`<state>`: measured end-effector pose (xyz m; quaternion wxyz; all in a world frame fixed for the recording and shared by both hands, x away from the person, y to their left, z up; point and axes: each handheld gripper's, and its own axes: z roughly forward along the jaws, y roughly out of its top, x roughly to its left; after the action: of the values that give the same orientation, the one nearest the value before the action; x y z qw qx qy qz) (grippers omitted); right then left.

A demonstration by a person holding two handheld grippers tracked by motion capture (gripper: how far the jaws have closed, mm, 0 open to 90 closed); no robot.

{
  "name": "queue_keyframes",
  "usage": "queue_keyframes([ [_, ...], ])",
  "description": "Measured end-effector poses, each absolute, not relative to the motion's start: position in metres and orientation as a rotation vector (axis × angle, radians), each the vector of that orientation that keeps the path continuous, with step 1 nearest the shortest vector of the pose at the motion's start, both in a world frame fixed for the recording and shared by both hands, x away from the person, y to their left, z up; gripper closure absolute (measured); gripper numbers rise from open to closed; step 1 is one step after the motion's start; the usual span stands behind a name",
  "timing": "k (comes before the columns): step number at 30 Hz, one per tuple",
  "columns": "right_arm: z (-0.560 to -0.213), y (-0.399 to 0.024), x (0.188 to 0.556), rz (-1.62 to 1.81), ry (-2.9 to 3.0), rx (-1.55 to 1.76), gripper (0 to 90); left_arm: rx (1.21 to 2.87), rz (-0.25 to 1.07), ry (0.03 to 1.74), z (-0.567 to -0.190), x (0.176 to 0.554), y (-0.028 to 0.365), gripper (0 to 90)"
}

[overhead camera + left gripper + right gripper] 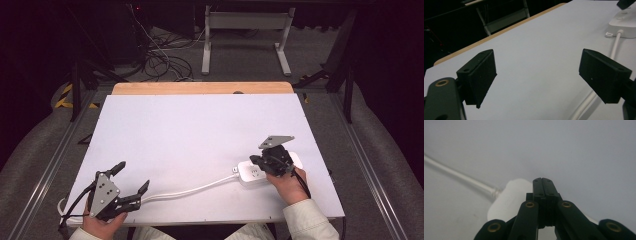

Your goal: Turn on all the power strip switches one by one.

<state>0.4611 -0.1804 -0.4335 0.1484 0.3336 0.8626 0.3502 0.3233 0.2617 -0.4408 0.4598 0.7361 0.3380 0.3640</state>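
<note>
Above power strip, right tongs closed

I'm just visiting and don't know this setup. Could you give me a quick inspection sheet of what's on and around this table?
Surface: white table top, wooden strip along its far edge.
Job's things: white power strip at the right, lying flat.
Clutter: nothing seen.
Grippers: left gripper open at the near left corner, holding nothing; right gripper shut, over the power strip.
Cables: the strip's white cord runs left along the near edge.
Surroundings: dark room, white frame and loose wires on the floor behind.
</note>
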Motion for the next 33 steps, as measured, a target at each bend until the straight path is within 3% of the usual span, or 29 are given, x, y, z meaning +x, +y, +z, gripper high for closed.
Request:
queue_keyframes([
  [9, -0.412, -0.186, 0.446, 1.138, 2.363, 0.865, 90.0, 1.815, 0.898, 0.831, -0.441, 0.323, 0.262, 14.8],
  [33, -0.426, -0.206, 0.461, 0.984, 2.346, 1.031, 90.0, 1.816, 0.898, 0.833, -0.441, 0.324, 0.262, 14.8],
])
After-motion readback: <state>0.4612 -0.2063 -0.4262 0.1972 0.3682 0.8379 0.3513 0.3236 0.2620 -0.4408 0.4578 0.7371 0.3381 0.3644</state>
